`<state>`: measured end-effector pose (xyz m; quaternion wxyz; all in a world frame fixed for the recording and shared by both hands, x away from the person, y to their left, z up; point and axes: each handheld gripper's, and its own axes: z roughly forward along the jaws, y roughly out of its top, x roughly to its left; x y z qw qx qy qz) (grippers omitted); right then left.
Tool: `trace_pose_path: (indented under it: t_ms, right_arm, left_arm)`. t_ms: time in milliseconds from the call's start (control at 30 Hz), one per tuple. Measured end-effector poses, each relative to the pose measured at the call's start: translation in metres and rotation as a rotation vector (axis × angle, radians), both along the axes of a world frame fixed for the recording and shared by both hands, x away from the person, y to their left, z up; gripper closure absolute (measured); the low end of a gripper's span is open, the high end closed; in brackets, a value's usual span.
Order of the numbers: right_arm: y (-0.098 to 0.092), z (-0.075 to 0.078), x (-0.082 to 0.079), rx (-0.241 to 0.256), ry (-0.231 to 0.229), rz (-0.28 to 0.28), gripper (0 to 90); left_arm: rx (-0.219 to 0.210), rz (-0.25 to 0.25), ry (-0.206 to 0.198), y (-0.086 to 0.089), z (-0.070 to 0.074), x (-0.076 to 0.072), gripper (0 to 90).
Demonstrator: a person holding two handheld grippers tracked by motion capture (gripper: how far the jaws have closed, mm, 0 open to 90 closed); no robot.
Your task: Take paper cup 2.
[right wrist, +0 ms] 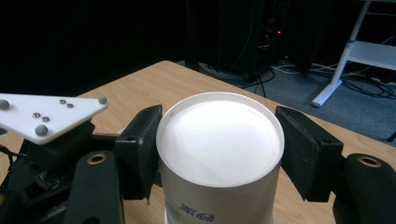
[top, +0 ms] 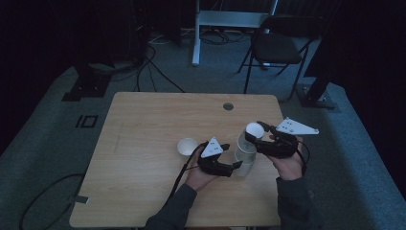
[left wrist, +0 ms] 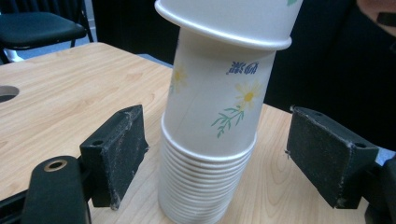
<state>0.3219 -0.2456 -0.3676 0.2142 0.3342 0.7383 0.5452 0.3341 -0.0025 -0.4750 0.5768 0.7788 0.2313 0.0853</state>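
A stack of paper cups (left wrist: 205, 186) stands on the wooden table (top: 143, 124), right of centre and toward the near edge. The topmost nested cup sticks up well above the ribbed pile of rims below it and carries yellow daisies with green stems, plus a short line of blue print near its upper edge; in the left gripper view those characters sit upside-down and are too small to read. In the right gripper view the same blue print shows on the top cup (right wrist: 219, 154) under its rim, again not legible.

The left gripper (left wrist: 215, 158) sits low at the near side of the stack, its jaws spread wide on either side of the ribbed base, with clear gaps to the cups on both sides. The right gripper (right wrist: 219, 144) is higher, at the right of the stack, its jaws set against the two sides of the top cup's rim, gripping it; that cup is lifted partly out of the pile.

A single white cup (top: 186, 146) stands apart, just left of the left gripper. The left half and the far part of the table lie bare, apart from a round cable hole (top: 228, 106) near the far edge. A black chair (top: 280, 45) stands on the floor beyond.
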Motion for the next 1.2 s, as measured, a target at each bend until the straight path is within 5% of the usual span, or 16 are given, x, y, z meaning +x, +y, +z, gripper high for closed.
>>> trace_pose_path:
  t_ms: [333, 800, 1200]
  right_arm:
    - [0.012, 0.002, 0.001, -0.018, -0.009, 0.012, 34.8]
    - [0.006, 0.019, -0.002, -0.008, -0.050, -0.007, 34.9]
    - [0.026, 0.031, -0.006, -0.006, -0.083, 0.057, 35.2]
  left_arm:
    - [-0.012, 0.011, 0.025, 0.024, 0.002, -0.003, 23.3]
    - [-0.008, 0.013, 0.021, 0.034, 0.003, -0.007, 24.5]
    - [-0.005, 0.043, 0.004, 0.055, 0.006, -0.015, 25.0]
